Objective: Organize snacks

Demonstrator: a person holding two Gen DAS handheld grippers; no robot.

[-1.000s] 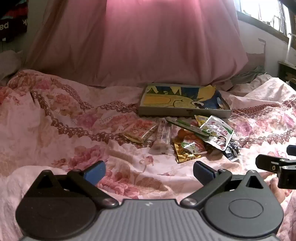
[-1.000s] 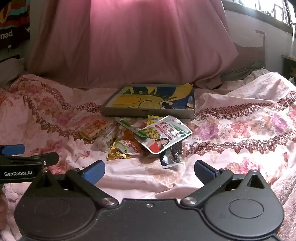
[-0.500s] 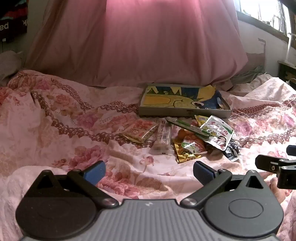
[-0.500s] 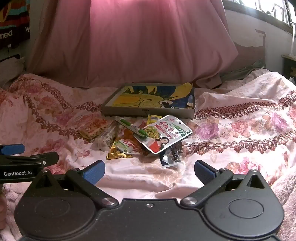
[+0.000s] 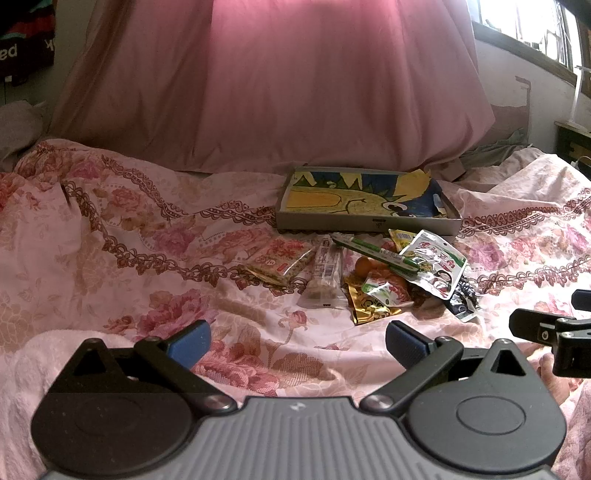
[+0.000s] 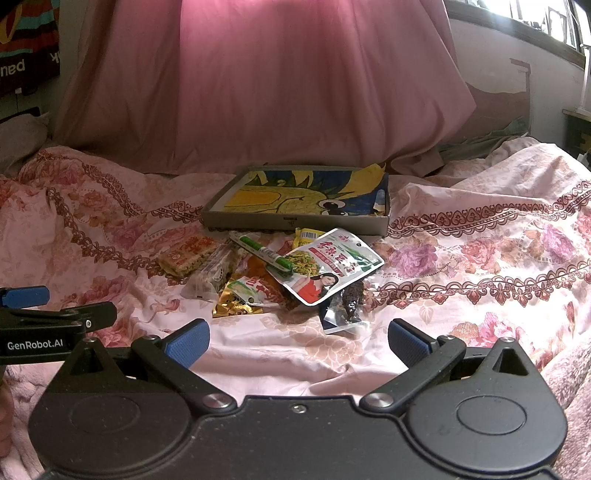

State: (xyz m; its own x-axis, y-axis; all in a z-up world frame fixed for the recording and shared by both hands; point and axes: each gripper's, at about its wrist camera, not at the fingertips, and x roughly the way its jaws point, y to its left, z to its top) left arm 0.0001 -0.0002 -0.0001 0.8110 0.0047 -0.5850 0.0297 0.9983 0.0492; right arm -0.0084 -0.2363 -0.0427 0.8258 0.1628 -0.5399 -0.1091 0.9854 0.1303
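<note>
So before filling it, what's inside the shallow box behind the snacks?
The shallow box shows only a yellow-and-blue cartoon picture lining its floor; no snacks lie in it. Its front wall hides the nearest strip of the floor.

Daylight glares white through the window [image 5: 524, 26] at the upper right; the curtain [image 6: 295, 81] glows pink, the bed [image 6: 480, 240] stays dim, and edges bend.

Orange snack [image 6: 255, 263]: lying mostly hidden under the green stick [image 6: 266, 254] and pouch [image 6: 327, 265].
Right gripper [image 5: 554, 332]: being cut off at the frame's right edge.
Packet print: staying too small to read.
</note>
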